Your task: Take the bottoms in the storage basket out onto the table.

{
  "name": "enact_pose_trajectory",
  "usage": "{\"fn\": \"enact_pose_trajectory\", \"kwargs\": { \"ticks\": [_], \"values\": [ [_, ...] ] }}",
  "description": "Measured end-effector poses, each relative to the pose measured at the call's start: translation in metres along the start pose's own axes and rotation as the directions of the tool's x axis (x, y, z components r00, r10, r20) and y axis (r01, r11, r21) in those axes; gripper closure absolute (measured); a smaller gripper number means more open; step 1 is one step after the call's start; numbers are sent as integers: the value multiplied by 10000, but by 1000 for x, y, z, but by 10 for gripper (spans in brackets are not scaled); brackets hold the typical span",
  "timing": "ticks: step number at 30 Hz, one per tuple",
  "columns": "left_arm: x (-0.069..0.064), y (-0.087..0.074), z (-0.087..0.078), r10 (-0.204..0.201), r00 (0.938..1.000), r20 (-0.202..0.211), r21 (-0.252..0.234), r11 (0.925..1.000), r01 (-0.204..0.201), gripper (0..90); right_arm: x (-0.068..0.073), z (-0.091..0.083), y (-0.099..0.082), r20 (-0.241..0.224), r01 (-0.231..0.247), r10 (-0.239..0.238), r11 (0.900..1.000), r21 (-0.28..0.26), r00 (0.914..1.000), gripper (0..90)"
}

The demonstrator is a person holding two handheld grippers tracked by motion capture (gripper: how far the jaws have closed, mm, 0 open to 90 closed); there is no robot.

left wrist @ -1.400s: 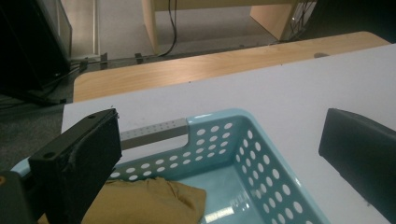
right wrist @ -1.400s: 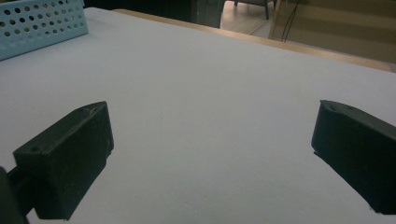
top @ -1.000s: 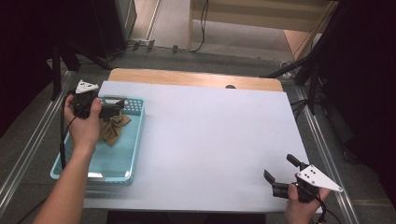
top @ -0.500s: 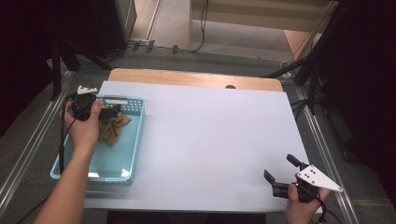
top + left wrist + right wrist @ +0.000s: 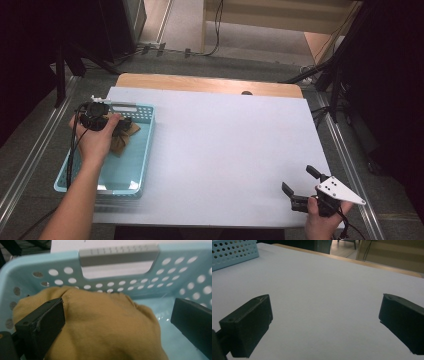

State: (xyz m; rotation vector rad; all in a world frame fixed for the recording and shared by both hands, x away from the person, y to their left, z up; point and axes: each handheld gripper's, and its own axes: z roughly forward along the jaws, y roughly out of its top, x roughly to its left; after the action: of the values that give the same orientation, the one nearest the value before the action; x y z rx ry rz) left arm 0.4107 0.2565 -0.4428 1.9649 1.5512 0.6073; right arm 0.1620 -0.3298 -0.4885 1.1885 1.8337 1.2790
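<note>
- Worktop lies pale and bare across its middle, with a wooden strip along the far edge and dark floor, cables and stand legs around it.
- Over at the left edge sits a light blue perforated basket, its grey-handled end wall facing the left tongs' camera.
- Inside that basket, at the far end, lies a crumpled mustard-brown cloth; it rises in a soft mound just short of the holed wall.
- Left hand reaches over the basket's left rim, partly covering the cloth from above.
- Left tongs are down in the basket right at the cloth. In the left gripper view they stand wide apart: one jaw presses against the fabric's side, the other hangs clear of it over the blue floor. The cloth bulges up between them, not pinched.
- Right tongs sit well apart from all that, at the near right corner of the worktop, held by the right hand.
- Right gripper view has them spread wide over bare white surface, gripping nothing, the basket's corner far off at upper left.
</note>
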Motion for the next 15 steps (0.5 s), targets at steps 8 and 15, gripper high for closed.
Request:
{"fn": "enact_pose_trajectory", "kwargs": {
  "ticks": [8,15],
  "values": [
    [-4,-5,13,492,9988,-15,870,9950,-488,0,1,2,0,-21,-15,15,10000,94,10000,0],
    [-4,-9,20,737,9973,-12,1656,9835,-724,19,2,2,0,-44,75,-75,10000,41,10000,0]
  ]
}}
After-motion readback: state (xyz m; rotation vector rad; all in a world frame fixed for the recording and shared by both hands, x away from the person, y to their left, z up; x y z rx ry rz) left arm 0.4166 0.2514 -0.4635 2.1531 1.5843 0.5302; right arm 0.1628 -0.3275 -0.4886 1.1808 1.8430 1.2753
